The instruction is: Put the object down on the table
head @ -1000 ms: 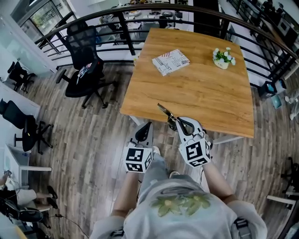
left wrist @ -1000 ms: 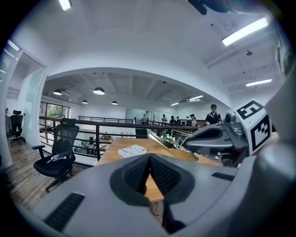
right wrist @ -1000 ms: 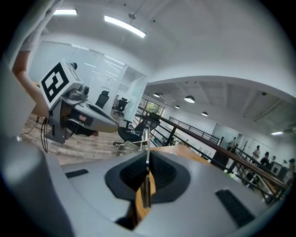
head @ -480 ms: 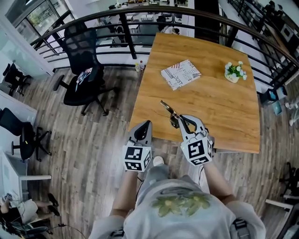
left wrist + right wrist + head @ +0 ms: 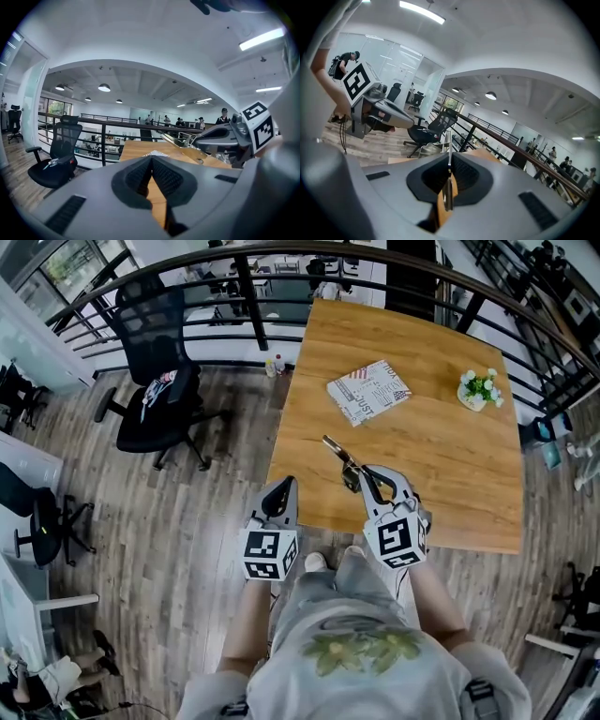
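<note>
1. Slim gold-and-silver metal object (image 5: 336,452): pinched edge-on in the right tool (image 5: 359,478). It projects ahead of that tool over the near part of the wooden desk (image 5: 441,460). We judge it aloft, not yet resting on the wood.
2. Step in hand, as we judge it: the set-down. We would lower the object until its length lies flat on bare wood. It should sit short of the red-and-white printed booklet (image 5: 368,391) and back from the near edge. We would release only once the desk carries it.
3. Right tool: jaws almost together, clamped on the thin object (image 5: 448,187).
4. Left tool (image 5: 283,489): jaws pressed together with nothing between them. It sits by the desk's near left corner.
</note>
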Demonstrator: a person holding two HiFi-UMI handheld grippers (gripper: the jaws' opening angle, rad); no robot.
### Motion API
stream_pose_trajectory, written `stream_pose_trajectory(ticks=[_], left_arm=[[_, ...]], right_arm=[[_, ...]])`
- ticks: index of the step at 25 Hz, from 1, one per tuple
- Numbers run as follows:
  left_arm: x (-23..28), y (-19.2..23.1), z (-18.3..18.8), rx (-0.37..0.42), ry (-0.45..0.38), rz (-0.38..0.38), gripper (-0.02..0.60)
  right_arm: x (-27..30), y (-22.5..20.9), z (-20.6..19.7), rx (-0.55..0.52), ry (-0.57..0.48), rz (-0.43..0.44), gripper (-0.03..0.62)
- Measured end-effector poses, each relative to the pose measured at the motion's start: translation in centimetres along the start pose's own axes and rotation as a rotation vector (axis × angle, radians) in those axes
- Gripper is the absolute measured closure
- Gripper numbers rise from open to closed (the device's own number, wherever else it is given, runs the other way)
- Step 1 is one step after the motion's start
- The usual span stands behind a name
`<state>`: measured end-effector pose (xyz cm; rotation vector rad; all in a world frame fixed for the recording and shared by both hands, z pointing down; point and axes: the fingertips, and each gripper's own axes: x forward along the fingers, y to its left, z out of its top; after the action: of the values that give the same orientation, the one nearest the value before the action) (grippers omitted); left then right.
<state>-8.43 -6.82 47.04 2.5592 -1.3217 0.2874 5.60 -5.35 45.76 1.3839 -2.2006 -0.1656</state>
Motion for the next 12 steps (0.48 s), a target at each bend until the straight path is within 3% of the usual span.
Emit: stream_pose_trajectory(ticks=[12], left_arm=[[4.4, 2.0, 1.7, -0.03, 0.003, 0.048, 0.568]], right_arm=[[4.8, -3.4, 0.4, -0.026, -0.008, 0.065, 0.583]])
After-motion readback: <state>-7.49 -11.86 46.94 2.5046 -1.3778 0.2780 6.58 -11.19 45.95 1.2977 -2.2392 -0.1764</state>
